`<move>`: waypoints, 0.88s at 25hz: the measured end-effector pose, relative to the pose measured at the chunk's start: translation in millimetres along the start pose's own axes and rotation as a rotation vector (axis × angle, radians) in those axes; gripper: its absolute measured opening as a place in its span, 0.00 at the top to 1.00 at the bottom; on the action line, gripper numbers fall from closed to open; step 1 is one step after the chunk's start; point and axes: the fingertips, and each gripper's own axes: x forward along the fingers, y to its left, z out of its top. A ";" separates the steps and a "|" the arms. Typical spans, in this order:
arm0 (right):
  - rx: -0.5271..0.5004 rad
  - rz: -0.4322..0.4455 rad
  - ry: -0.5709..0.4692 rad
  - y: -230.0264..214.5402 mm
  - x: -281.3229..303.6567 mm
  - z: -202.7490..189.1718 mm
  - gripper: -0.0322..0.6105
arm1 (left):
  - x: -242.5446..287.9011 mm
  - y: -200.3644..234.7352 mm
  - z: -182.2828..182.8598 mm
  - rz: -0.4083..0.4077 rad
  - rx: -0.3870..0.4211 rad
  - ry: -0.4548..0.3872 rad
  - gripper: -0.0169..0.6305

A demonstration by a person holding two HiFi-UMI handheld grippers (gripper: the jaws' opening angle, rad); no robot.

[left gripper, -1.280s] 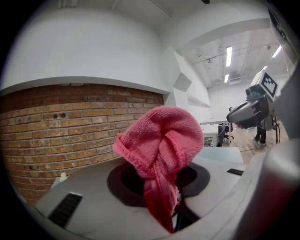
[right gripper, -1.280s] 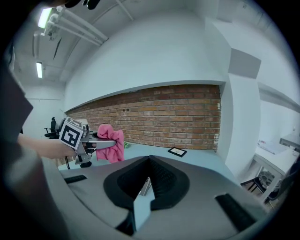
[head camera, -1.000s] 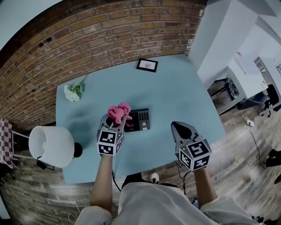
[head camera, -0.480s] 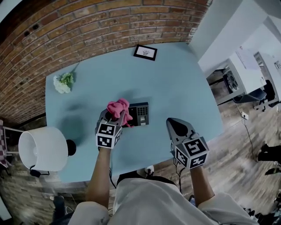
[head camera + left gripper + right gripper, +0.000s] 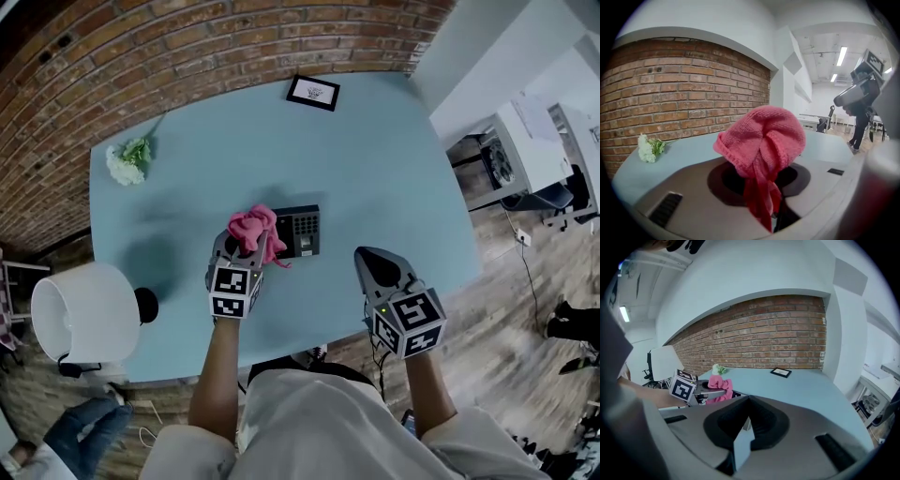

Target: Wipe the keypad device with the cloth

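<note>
The soft pink knitted cloth [image 5: 253,228] is bunched into a puffy ball. It looks light and floppy, so it should bend easily around bumps. The left gripper [image 5: 246,251] is clamped on its gathered tail, and that seems the best place to grab it, because the round fluffy part sticks out free for rubbing.

The cloth is over the left edge of the flat black keypad device [image 5: 302,232]. I cannot tell if it touches the device. The device looks hard, thin and probably light, so it may slide when it is rubbed. Its little buttons likely want a gentle push, not a hard one. Holding one bare edge down could keep it from sliding.

The right gripper [image 5: 373,264] is near the device, on its right and closer to the person. Its jaws are pressed together with nothing in them.

The device lies on a smooth pale blue bench [image 5: 375,169]. Far to the device's left lies a small bunch of white flowers [image 5: 126,163]. Beyond the device is a small black picture frame [image 5: 313,92]. A white lamp [image 5: 73,311] stands off the bench's left corner. A red brick wall [image 5: 187,56] runs behind, and a wooden floor [image 5: 525,281] is on the right.
</note>
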 end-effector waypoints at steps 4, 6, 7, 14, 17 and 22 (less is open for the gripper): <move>-0.004 0.013 0.002 2.5 -0.1 -3.0 0.95 | -1.7 -2.6 -4.8 0.008 -0.011 0.002 0.72; -0.007 0.014 0.003 1.4 0.2 -3.9 0.95 | -1.5 -6.0 -9.6 0.007 -0.005 0.014 0.72; -0.007 0.015 0.004 1.1 0.1 -4.3 0.95 | -1.7 -8.1 -13.2 0.005 -0.004 0.022 0.72; -0.003 0.022 0.012 3.2 -2.1 -9.0 0.95 | -4.7 -24.9 -40.3 -0.021 -0.011 0.072 0.72; -0.005 0.030 0.011 6.0 -3.5 -9.9 0.95 | -6.7 -30.8 -47.2 -0.030 0.008 0.092 0.72; -0.010 0.039 0.015 8.3 -3.9 -13.5 0.95 | -8.3 -37.2 -60.1 -0.044 0.004 0.110 0.72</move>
